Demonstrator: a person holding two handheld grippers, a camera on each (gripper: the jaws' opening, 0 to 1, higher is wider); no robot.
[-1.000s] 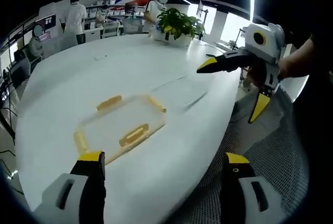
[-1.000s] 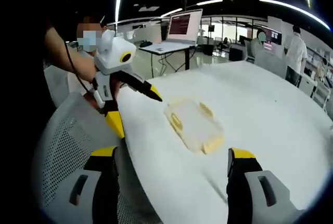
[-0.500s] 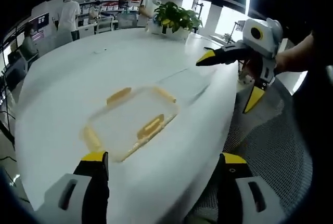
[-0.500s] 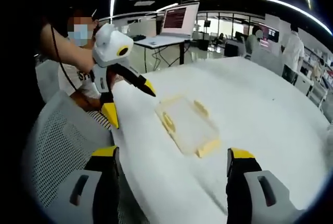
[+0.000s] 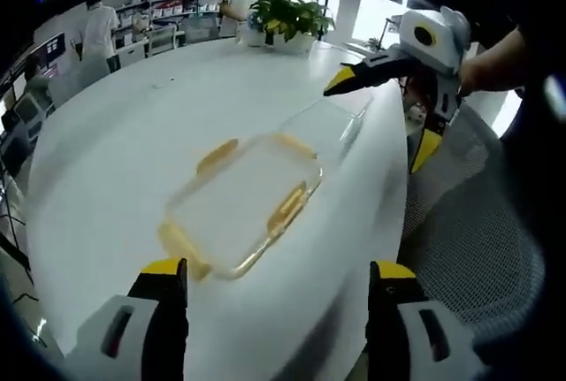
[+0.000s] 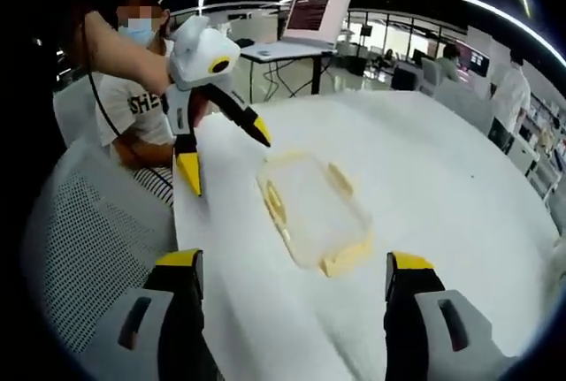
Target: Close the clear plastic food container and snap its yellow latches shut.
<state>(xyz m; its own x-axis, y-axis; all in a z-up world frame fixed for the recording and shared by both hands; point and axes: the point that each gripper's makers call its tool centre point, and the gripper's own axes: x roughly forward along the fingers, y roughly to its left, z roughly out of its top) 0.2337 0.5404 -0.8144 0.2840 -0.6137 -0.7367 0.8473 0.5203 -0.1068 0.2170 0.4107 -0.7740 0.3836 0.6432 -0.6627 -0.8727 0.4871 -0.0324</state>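
The clear plastic container lies flat on the white table, with yellow latches sticking out from its sides. My left gripper is open just short of its near edge, with nothing between the jaws. A faint clear flat shape lies beyond the container by the table edge; I cannot tell what it is. Above that shape my right gripper hangs open. In the right gripper view the container sits ahead of my open right gripper, and the left gripper hovers open at its left end.
A potted plant stands at the table's far end. A grey mesh chair is against the table edge near the person holding the grippers. A laptop sits on a desk behind, and people stand in the background.
Both cameras have come closer to the container, which now looks larger and more central. Both grippers have stayed open, and the container has not moved on the table.
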